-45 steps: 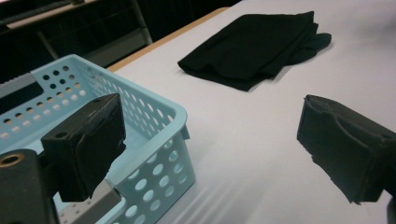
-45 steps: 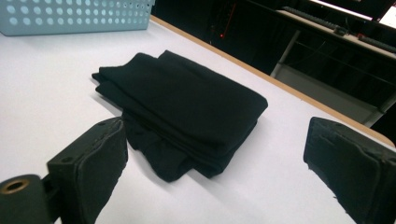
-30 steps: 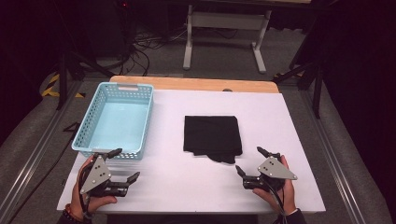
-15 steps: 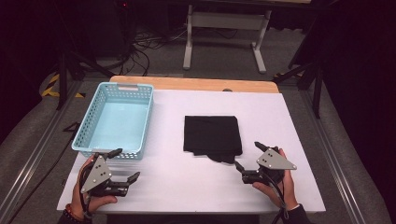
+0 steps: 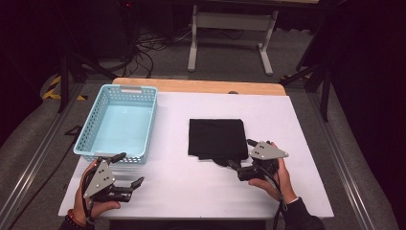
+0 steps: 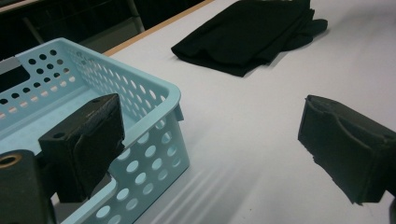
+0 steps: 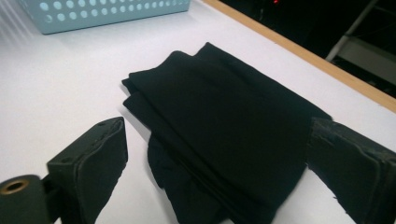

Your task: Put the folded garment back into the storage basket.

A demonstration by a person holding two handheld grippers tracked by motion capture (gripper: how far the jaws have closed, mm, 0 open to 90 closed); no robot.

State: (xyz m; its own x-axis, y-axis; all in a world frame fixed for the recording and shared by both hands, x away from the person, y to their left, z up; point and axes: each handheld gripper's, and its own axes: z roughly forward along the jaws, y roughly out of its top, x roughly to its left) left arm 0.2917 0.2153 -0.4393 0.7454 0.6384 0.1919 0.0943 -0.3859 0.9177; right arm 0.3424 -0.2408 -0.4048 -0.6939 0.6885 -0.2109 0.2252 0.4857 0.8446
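A folded black cloth lies flat on the white table, right of centre, with a rumpled bit at its near edge. My right gripper is open at the cloth's near right corner, its jaws spread on either side of that corner. In the right gripper view the cloth lies between and just ahead of the open right gripper. My left gripper is open and empty by the near right corner of a light blue basket. In the left gripper view, the left gripper straddles the basket corner.
The basket holds nothing and stands at the table's left. Bare white table stretches between the two grippers. A wooden strip runs along the far edge. Past it are a metal stand and cables on the floor.
My right gripper has moved forward and a little left, up to the cloth's near right corner. The left gripper has hardly moved.
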